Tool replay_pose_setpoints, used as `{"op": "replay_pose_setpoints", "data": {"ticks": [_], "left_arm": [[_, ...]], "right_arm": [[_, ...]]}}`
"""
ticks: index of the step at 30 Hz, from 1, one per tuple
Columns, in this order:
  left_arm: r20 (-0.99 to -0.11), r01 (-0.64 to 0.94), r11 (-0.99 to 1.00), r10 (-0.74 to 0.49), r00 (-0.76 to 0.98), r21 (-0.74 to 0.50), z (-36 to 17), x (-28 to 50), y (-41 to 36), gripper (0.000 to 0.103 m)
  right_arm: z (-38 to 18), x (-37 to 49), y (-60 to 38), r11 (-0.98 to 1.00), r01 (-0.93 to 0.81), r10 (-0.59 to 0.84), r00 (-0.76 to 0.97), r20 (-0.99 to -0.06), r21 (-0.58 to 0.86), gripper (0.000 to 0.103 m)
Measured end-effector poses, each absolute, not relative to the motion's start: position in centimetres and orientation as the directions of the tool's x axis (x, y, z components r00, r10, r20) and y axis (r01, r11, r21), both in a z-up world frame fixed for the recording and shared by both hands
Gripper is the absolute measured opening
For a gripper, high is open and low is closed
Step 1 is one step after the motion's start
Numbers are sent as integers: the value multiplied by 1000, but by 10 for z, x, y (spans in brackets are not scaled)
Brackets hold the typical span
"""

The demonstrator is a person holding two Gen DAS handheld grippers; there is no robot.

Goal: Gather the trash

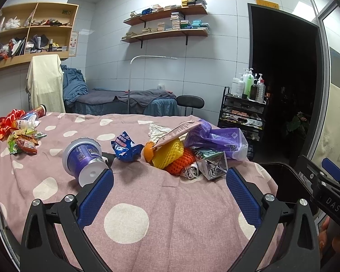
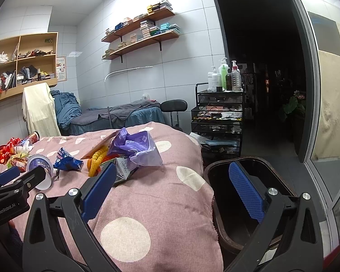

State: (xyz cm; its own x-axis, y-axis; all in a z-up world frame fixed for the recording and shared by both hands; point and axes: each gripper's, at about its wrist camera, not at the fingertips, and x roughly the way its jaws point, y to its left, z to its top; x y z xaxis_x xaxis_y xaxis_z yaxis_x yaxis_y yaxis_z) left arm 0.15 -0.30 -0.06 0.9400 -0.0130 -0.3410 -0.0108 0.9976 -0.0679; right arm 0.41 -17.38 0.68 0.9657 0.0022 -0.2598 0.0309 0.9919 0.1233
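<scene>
Trash lies on a pink polka-dot bed cover (image 1: pixel 147 195). A purple yogurt cup (image 1: pixel 82 156) lies tipped just ahead of my left gripper's left finger. A blue wrapper (image 1: pixel 124 147), yellow and orange foam fruit nets (image 1: pixel 170 156), a crumpled carton (image 1: pixel 213 165) and a purple plastic bag (image 1: pixel 217 140) form a pile in the middle. My left gripper (image 1: pixel 170 188) is open and empty above the cover. My right gripper (image 2: pixel 172 185) is open and empty, spanning the bed edge and a dark brown bin (image 2: pixel 249 172). The bag (image 2: pixel 136 147) and carton (image 2: pixel 122 170) lie just beyond its left finger.
More wrappers and bottles (image 1: pixel 20 131) lie at the bed's far left. A black cart with bottles (image 2: pixel 217 117) stands behind the bin. A dark doorway (image 2: pixel 260 68), a stool (image 2: pixel 173 106) and a second bed (image 1: pixel 124 99) are beyond. A glass door (image 2: pixel 328 113) is on the right.
</scene>
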Motion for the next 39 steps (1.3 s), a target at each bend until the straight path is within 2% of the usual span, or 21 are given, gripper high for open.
{"op": "replay_pose_setpoints", "data": {"ticks": [39], "left_arm": [[-346, -14, 998, -10, 938, -66, -5, 1, -3, 98]], "right_arm": [[1, 6, -170, 992, 22, 12, 961, -275, 121, 98]]}}
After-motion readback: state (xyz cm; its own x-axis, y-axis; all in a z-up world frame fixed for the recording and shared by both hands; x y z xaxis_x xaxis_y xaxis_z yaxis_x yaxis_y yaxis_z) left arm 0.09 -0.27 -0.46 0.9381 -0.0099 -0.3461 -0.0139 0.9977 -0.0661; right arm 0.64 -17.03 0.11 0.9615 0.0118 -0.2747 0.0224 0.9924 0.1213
